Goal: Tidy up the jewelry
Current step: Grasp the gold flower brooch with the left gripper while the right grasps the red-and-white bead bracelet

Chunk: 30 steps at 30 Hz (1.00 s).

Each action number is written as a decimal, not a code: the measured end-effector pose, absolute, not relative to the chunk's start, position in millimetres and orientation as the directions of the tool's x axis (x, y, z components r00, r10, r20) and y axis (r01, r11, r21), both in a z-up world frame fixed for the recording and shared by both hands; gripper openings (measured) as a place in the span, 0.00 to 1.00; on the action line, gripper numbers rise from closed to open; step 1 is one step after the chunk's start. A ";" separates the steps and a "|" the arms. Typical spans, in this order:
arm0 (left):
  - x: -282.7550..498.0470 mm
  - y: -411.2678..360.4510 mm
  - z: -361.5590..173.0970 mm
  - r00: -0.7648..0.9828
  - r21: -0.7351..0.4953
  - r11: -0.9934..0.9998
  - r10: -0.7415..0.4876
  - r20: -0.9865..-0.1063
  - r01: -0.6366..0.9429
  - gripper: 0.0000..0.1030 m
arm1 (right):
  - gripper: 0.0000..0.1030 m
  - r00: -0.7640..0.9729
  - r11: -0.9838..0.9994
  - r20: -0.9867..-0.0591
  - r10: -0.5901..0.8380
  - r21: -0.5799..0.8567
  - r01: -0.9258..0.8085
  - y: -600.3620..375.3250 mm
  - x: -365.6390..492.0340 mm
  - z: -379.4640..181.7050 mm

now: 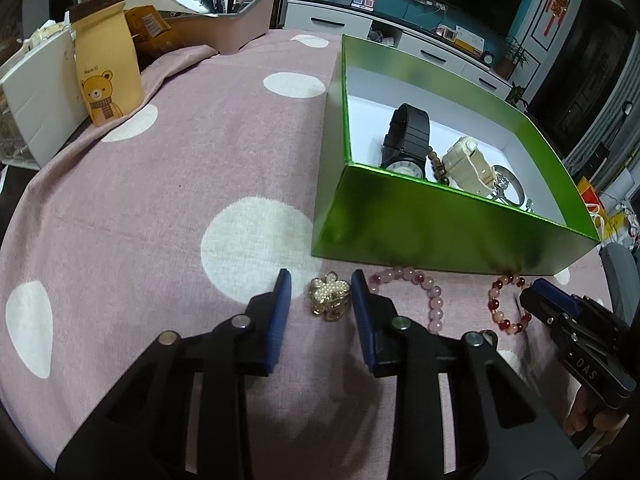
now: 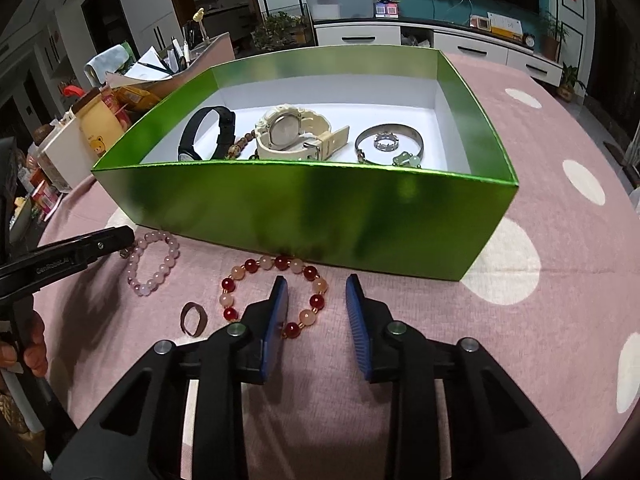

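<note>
A green box (image 1: 420,232) (image 2: 304,208) holds a black watch (image 1: 406,136) (image 2: 208,132), a cream watch (image 2: 296,132), a silver bangle (image 2: 388,140) and small pieces. On the cloth in front lie a gold pearl hair clip (image 1: 330,298), a pink bead bracelet (image 1: 424,292) (image 2: 154,262), a red and peach bead bracelet (image 1: 506,304) (image 2: 276,296) and a brown ring (image 2: 193,319). My left gripper (image 1: 320,280) is open with the hair clip between its fingers. My right gripper (image 2: 316,284) (image 1: 536,292) is open over the right side of the red bracelet.
A pink cloth with white dots (image 1: 180,200) covers the table. A bear-print paper bag (image 1: 106,60), a white box (image 1: 36,92) and a desk organiser with pens (image 1: 224,12) stand at the far left. A TV cabinet (image 2: 460,44) is behind.
</note>
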<state>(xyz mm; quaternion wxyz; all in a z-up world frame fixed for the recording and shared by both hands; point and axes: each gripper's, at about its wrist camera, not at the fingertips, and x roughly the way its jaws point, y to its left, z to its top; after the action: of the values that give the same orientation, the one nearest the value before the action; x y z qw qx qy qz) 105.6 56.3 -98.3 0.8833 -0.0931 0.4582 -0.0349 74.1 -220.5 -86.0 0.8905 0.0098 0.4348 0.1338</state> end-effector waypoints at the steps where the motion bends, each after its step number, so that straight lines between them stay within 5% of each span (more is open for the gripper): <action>1: 105.7 56.0 -98.6 0.579 -0.193 0.981 -0.145 -0.802 -0.022 0.26 | 0.27 0.589 0.966 -0.772 0.238 0.123 -0.229 -219.9 74.3 -86.4; 9: 103.1 55.9 -99.6 0.589 -0.185 0.983 -0.142 -0.796 -0.013 0.21 | 0.08 0.599 0.970 -0.772 0.212 0.092 -0.226 -218.6 75.4 -87.5; 30: 84.5 48.1 -82.7 0.591 -0.187 0.982 -0.159 -0.791 0.013 0.21 | 0.07 0.672 0.957 -0.691 0.267 0.106 -0.271 -224.1 47.5 -49.3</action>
<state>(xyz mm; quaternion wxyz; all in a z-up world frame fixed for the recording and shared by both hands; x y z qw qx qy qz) 84.5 48.1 -82.7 0.8882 -0.0807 0.4497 -0.0484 47.5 -224.1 -49.3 0.9143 -0.0028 0.3773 0.1471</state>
